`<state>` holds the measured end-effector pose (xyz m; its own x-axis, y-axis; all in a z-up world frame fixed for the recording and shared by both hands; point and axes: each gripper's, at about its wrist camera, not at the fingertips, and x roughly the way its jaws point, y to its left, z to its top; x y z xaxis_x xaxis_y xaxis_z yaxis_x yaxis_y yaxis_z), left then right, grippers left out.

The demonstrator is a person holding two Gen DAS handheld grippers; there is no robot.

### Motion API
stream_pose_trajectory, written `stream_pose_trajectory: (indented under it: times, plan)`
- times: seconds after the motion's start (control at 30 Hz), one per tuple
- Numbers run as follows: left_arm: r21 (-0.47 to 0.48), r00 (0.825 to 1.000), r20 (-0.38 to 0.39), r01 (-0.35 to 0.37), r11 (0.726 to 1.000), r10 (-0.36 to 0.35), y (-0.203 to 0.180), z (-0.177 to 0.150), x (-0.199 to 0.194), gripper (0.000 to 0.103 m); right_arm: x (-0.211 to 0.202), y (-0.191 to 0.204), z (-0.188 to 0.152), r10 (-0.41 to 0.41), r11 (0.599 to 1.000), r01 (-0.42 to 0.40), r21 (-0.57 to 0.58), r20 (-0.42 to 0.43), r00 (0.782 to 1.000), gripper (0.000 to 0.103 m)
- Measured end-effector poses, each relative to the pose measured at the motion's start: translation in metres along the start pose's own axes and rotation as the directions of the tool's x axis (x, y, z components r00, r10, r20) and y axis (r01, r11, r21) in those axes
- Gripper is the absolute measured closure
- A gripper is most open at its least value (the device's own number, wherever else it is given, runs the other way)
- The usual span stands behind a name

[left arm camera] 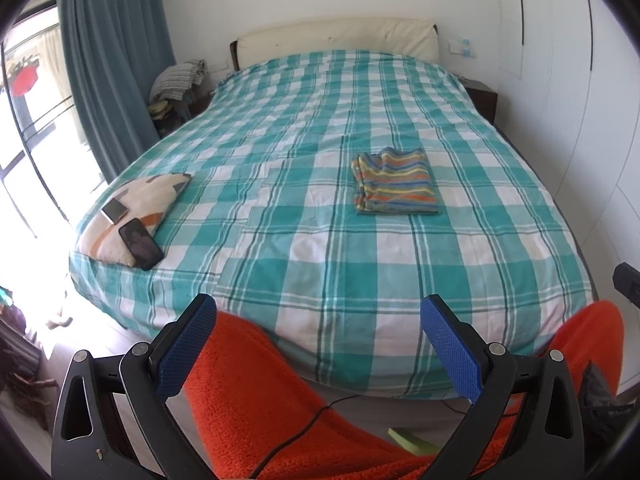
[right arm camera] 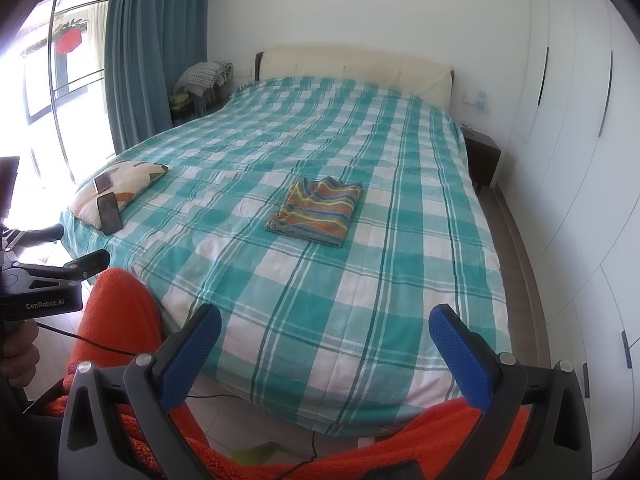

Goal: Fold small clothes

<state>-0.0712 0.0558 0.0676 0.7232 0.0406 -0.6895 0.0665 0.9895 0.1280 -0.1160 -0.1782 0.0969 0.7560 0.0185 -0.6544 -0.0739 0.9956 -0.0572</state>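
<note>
Left wrist view: both tongs (left arm camera: 320, 312) (right arm camera: 325, 322) gape above orange-clad knees (left arm camera: 248, 380).

My left gripper (left arm camera: 320, 344) is held low and level, its two blue-padded fingers (left arm camera: 184, 348) spread wide with nothing between them. My right gripper (right arm camera: 326, 350) sits the same way, fingers (right arm camera: 460, 354) wide apart and bare. From the right wrist view I see the left gripper (right arm camera: 94, 262) off to its left, side on, with a hand (right arm camera: 18, 354) wrapped round its grip. My legs in orange (left arm camera: 256, 392) lie just below both grippers.
</note>
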Motion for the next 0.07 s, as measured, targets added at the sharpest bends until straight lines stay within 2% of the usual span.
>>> stream_pose_trajectory:
  times: [0.07]
  plan:
    - [0.0, 1.0, 0.008, 0.0, 1.0, 0.0, -0.0001, 0.0004, -0.0009, 0.001, 0.0009, 0.0001, -0.0007, 0.003, 1.0, -0.003, 0.001, -0.002, 1.0, 0.001]
